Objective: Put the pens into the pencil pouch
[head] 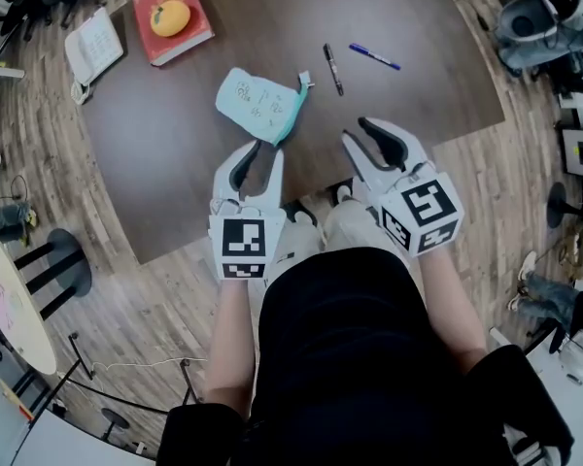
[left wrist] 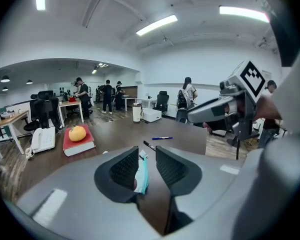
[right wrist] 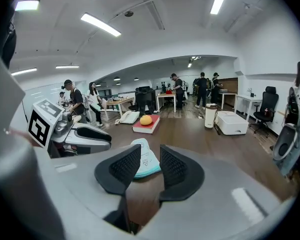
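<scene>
The left hand-held gripper [head: 257, 151] and right hand-held gripper [head: 360, 132] are open and hold nothing. The thin black pen [head: 332, 69] and blue pen [head: 374, 56], upper middle, might roll away when pinched.

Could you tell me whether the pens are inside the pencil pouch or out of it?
Out: the black pen and the blue pen lie on the table, apart from the pencil pouch.

The left gripper [head: 259, 155] and the right gripper [head: 361, 132] are held side by side ahead of the body, tilted slightly downward; each has its jaws apart, gripping nothing; the forearms [head: 231, 338] reach forward.
</scene>
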`<state>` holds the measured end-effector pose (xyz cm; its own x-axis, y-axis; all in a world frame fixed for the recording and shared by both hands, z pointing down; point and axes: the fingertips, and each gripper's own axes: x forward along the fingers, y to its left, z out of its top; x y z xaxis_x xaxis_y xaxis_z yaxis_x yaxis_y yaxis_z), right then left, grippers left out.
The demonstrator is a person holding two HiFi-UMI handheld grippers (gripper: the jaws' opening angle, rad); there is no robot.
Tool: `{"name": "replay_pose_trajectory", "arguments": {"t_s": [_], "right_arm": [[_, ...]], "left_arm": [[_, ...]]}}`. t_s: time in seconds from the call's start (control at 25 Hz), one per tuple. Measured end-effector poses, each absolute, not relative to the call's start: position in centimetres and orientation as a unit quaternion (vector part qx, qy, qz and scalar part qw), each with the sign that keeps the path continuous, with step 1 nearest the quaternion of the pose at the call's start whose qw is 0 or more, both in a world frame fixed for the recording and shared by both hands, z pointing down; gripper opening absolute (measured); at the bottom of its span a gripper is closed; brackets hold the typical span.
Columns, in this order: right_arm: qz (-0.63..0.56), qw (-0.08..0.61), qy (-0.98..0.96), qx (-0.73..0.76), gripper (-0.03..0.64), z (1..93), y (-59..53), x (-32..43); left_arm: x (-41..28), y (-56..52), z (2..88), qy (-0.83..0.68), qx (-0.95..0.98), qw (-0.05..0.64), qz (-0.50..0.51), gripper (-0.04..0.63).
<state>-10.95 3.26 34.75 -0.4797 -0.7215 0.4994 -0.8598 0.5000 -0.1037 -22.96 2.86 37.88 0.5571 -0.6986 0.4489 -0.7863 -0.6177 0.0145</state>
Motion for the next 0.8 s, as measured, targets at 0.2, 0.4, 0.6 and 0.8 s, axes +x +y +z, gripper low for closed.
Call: {"name": "replay_pose_trajectory", "arguments": {"t_s": [0.2, 0.4, 0.6, 0.8], "right_arm": [[0.169, 0.214, -0.848, 0.453, 0.100, 35.7, 2.3, -10.4], [0.172, 0.233, -0.854, 0.433, 0.100, 36.6, 1.4, -9.5], [0.184, 0.233, -0.858, 0.419, 0.100, 37.5, 0.0, -8.6], [0.190, 0.255, -0.862, 0.396, 0.100, 39.3, -1.1, -7.1]], "left_arm": [[-21.9, 2.4, 40.0, -0.426, 0.869, 0.114, 0.224, 0.115], [-20.8, 1.6, 41.5, -0.433, 0.861, 0.124, 0.236, 0.121], [-19.4, 0.7, 43.6, -0.438, 0.852, 0.119, 0.261, 0.133], [-18.3, 0.4, 46.1, -0.448, 0.837, 0.129, 0.286, 0.138]]}}
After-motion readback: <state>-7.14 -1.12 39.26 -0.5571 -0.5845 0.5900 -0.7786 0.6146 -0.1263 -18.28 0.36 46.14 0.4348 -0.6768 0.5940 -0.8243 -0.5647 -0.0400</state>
